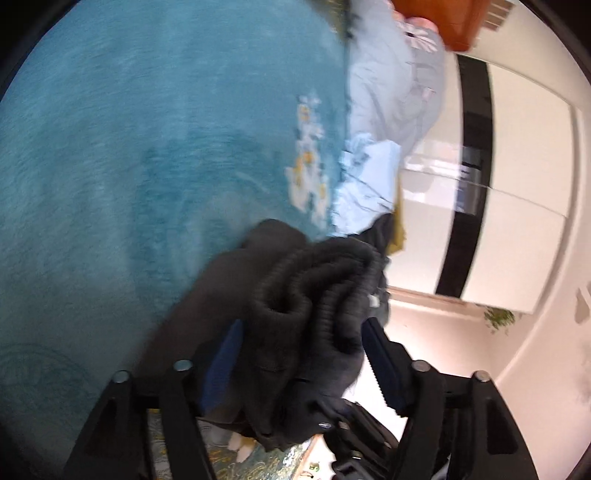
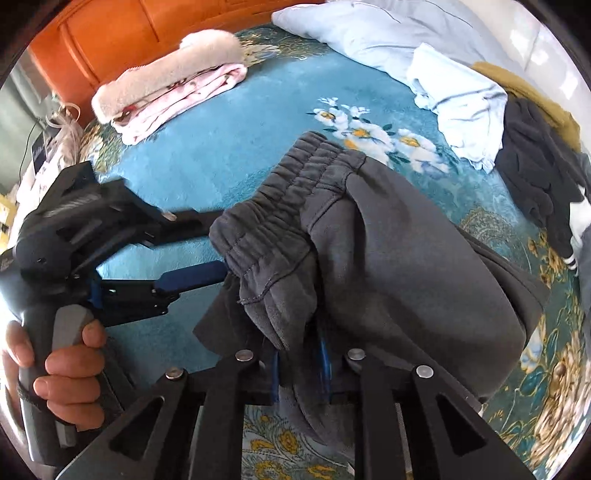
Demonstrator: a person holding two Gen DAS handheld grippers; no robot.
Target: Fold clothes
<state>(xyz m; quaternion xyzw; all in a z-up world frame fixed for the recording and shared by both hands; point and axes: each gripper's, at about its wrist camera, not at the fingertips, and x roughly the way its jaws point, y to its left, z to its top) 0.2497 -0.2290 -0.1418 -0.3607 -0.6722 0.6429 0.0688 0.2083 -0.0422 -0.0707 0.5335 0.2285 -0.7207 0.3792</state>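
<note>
Teal floral bedspread (image 2: pixel 229 155) lay beneath the grey sweatpants (image 2: pixel 406 251). My right gripper (image 2: pixel 299 365) pinched their soft fleece; my left gripper (image 1: pixel 303 354), jaws spread, straddled the ribbed waistband (image 2: pixel 280 199).

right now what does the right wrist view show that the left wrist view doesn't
Only the right wrist view shows the folded pink fleece garment by the orange headboard, the person's hand on the left gripper, and the right gripper shut on the grey sweatpants.

Only the left wrist view shows the white cabinets and pale floor.

Both show the sweatpants, the teal floral blanket, the light blue clothes and the mustard garment.
</note>
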